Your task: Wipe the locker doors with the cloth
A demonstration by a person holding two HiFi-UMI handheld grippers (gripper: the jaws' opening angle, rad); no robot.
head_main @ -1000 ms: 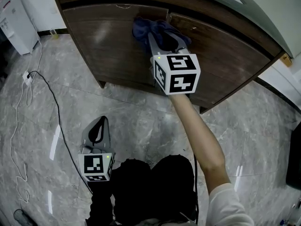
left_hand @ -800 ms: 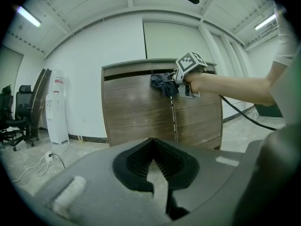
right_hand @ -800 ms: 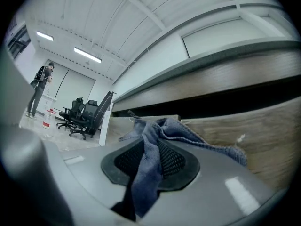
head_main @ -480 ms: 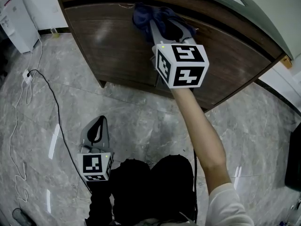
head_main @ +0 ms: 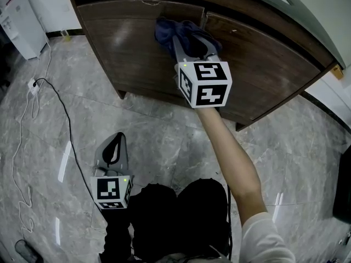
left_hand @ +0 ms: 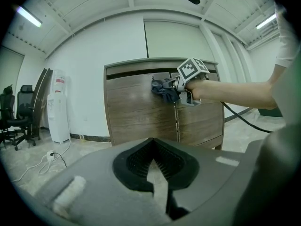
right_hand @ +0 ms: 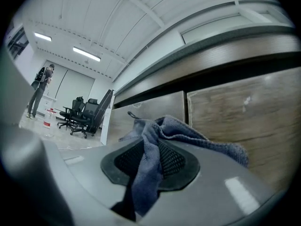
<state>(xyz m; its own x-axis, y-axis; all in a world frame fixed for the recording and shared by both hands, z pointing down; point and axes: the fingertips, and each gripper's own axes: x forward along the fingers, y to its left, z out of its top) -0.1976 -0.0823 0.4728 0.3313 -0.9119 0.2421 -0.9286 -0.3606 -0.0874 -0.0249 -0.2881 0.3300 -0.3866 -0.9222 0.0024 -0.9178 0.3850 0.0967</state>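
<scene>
A dark wooden locker with two doors (head_main: 131,48) stands ahead of me. My right gripper (head_main: 189,41) is shut on a blue cloth (head_main: 174,30) and presses it against the upper part of the doors, at the seam between them. In the right gripper view the cloth (right_hand: 155,140) hangs bunched between the jaws, right up against the wood (right_hand: 235,107). My left gripper (head_main: 116,139) hangs low over the floor, well short of the locker, shut and holding nothing. The left gripper view shows the cloth (left_hand: 164,89) on the locker (left_hand: 136,112) from a distance.
A white appliance (head_main: 22,23) stands left of the locker, and a black cable (head_main: 63,119) runs over the marble floor from a socket strip (head_main: 32,87). Office chairs (left_hand: 19,114) stand far left. A person (right_hand: 40,91) stands in the distance.
The right gripper slid the cloth up to the doors' top edge, then back down to about where it started. The left gripper has not moved.
</scene>
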